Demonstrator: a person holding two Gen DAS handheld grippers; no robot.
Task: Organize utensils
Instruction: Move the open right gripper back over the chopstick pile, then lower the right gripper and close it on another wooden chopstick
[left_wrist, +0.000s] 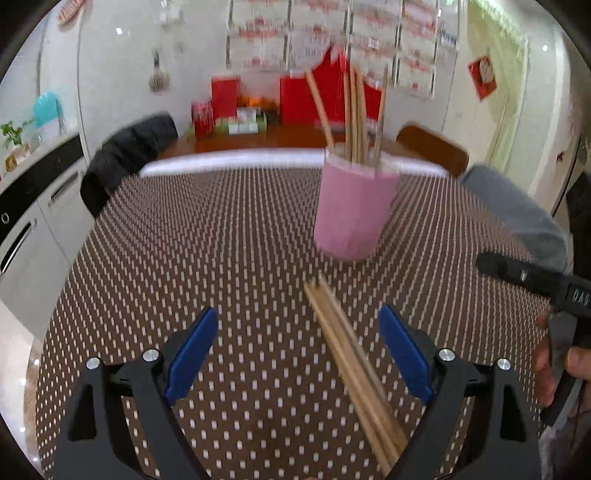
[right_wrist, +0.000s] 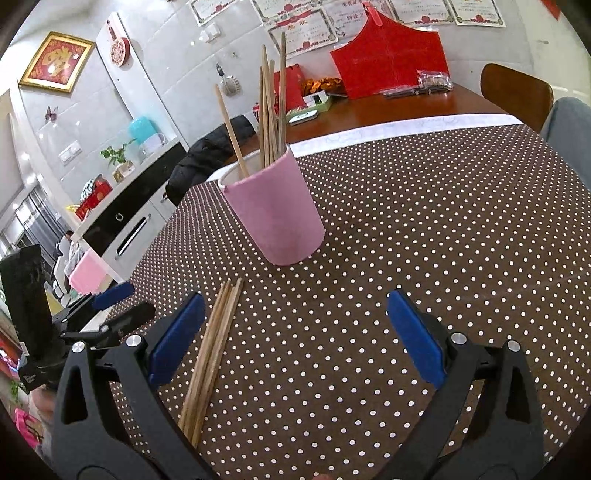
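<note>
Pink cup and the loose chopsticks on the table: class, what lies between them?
Nothing: only bare dotted tablecloth separates the pink cup from the near tips of the loose chopsticks. The right wrist view shows it most sharply.

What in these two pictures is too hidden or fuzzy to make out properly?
- Loose chopsticks: near ends hidden behind the left gripper in the left wrist view; cut off behind the right gripper in the right wrist view.
- Pink cup: its inside is hidden by its wall, so the lower ends of the standing chopsticks are unseen.
- Wall certificates: motion blur, text unreadable.
</note>
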